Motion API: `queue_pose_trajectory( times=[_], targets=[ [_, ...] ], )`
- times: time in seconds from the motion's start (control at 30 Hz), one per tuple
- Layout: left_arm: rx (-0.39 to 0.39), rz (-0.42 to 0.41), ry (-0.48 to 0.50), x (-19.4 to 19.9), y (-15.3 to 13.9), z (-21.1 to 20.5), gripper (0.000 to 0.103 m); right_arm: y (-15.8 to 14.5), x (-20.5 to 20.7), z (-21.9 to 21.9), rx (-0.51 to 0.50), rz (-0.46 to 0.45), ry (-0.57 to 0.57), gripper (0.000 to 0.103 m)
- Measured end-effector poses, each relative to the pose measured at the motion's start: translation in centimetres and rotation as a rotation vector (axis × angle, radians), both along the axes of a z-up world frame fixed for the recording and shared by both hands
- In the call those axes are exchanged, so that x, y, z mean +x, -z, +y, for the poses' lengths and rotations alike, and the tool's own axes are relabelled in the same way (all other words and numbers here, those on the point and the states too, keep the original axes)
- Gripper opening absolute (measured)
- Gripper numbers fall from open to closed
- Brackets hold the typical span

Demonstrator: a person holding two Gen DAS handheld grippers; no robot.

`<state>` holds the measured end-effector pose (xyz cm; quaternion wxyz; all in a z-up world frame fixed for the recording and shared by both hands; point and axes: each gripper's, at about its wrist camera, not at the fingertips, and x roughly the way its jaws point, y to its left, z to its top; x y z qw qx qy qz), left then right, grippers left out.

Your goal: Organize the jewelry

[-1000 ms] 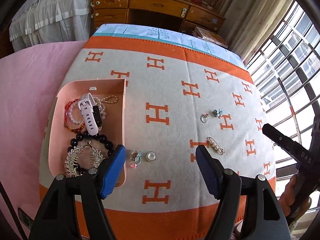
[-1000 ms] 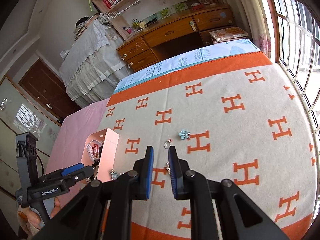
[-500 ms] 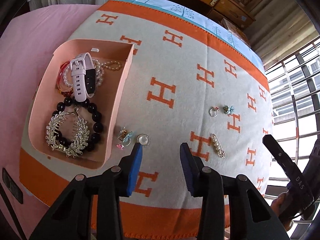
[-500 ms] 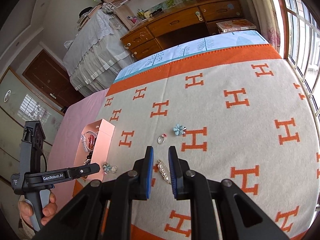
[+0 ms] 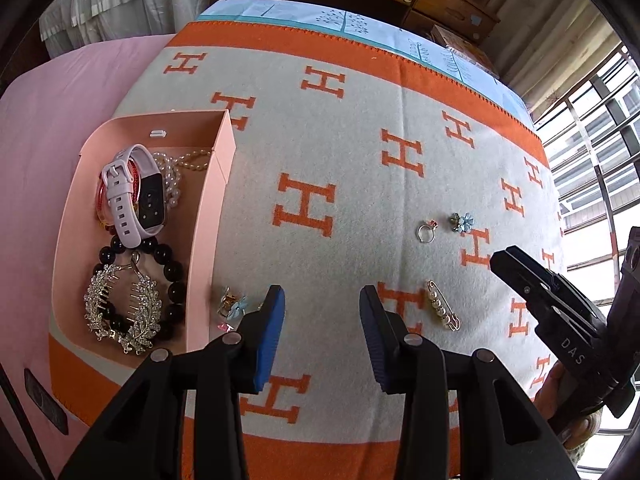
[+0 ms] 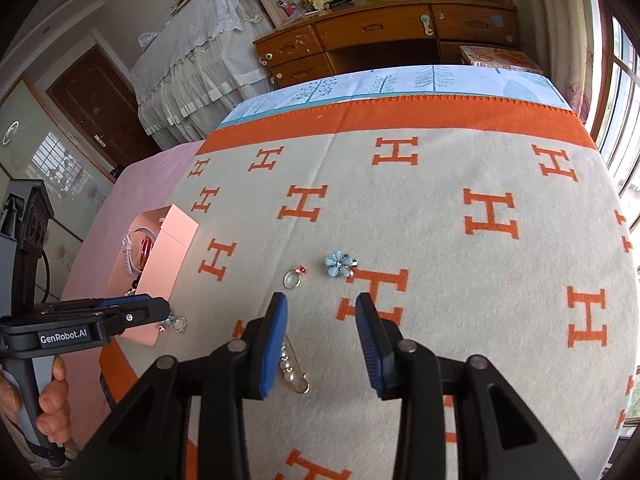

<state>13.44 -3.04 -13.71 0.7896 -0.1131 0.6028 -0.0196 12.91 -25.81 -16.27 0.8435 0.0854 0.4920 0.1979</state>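
Jewelry is seen in two groups on a bed covered by an orange and grey blanket (image 5: 344, 128) patterned with H letters. A pink box (image 5: 208, 216) is set near the blanket's left edge, and in it are kept a watch (image 5: 132, 196) with a pale strap, a string of pearls (image 5: 176, 168), a bracelet of black beads (image 5: 168, 268) and a silver leaf comb (image 5: 120, 308), which is laid over the beads. Just outside the box's right wall, a small cluster of trinkets (image 5: 232, 306) is seen on the blanket. Further right, a ring (image 5: 426, 232) and a blue flower clip (image 5: 462, 222) are placed close together, and a pearl safety pin (image 5: 442, 306) is found nearer the camera.

The left tongs (image 5: 322, 308) are held partly open above bare blanket, with nothing between the blue pads; the trinkets are just to their left. The right tongs (image 6: 322, 312) have just been opening and are held partly open with nothing gripped; the safety pin (image 6: 294, 368) is lying beneath them, close to the left pad, partly hidden by it. Whether it is touched cannot be told. The ring (image 6: 294, 278) and flower clip (image 6: 338, 264) are seen just beyond the tips.
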Motion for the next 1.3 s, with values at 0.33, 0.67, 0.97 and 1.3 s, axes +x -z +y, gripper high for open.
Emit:
queue_pose_trajectory(
  times=[0.33, 0.67, 0.97, 1.3],
  targets=[
    [0.036, -0.03, -0.001, 0.2, -0.3, 1.7, 0.037, 2.7, 2.4, 2.9, -0.163, -0.009, -0.034, 0.036],
    [0.309, -0.118, 0.402, 0.1, -1.0, -0.3, 0.037, 3.0, 2.4, 3.9, -0.182, -0.03, -0.042, 0.017],
    [0.397, -0.155, 0.837, -1.8, -0.6, -0.9, 0.037, 2.4, 0.8, 3.1, -0.116, -0.016, -0.045, 0.016],
    [0.48, -0.063, 1.148, -2.3, 1.7, -2.8, 0.032, 0.8, -0.8, 3.6, -0.09, -0.059, -0.059, 0.016]
  ],
)
